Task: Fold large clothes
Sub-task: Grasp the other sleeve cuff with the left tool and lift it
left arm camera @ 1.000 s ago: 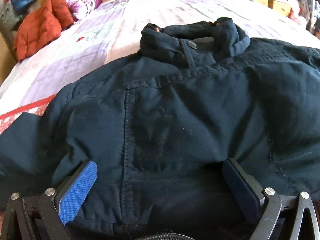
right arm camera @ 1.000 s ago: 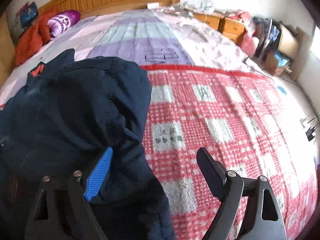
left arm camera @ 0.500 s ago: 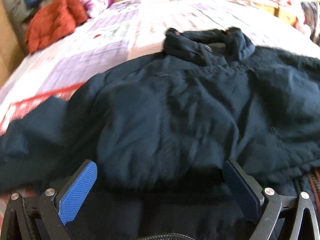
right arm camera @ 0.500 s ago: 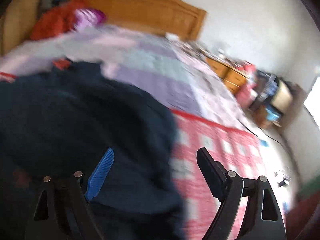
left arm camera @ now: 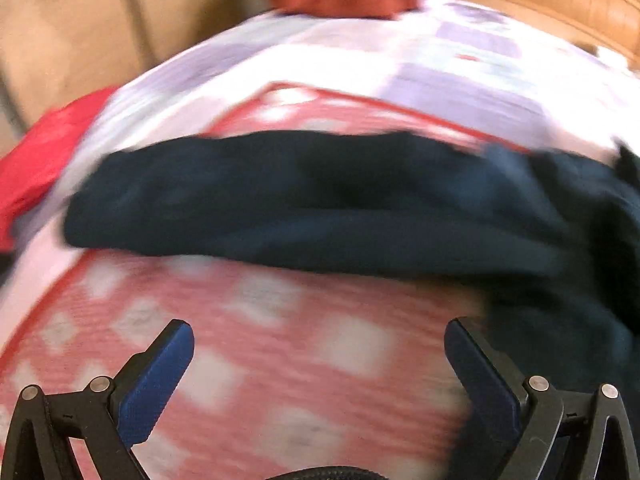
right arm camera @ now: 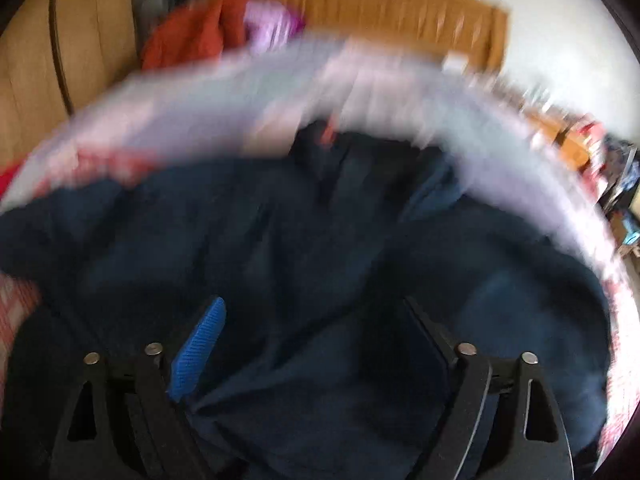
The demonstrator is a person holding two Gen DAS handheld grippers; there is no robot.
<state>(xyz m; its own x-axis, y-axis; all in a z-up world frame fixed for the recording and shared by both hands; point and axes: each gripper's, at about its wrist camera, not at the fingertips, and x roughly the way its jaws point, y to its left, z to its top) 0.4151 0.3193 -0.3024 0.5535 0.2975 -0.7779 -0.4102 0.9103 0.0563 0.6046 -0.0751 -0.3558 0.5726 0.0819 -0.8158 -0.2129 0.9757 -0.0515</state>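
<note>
- Both grippers swung left since earlier frame; left gripper point(left arm camera: 318, 360) now spread over bare checked bedspread point(left arm camera: 280, 340), jacket point(left arm camera: 320, 204) beyond.
- Right gripper point(right arm camera: 316, 344) opening over jacket (blurry), nothing pinched.

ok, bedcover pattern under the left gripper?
Red-and-white check bedcover, clearest in the left wrist view.

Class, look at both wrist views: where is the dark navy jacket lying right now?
The navy jacket lies on the bed's red-checked quilt: it fills the right wrist view, and in the left wrist view it stretches across the middle, beyond the open left gripper.
</note>
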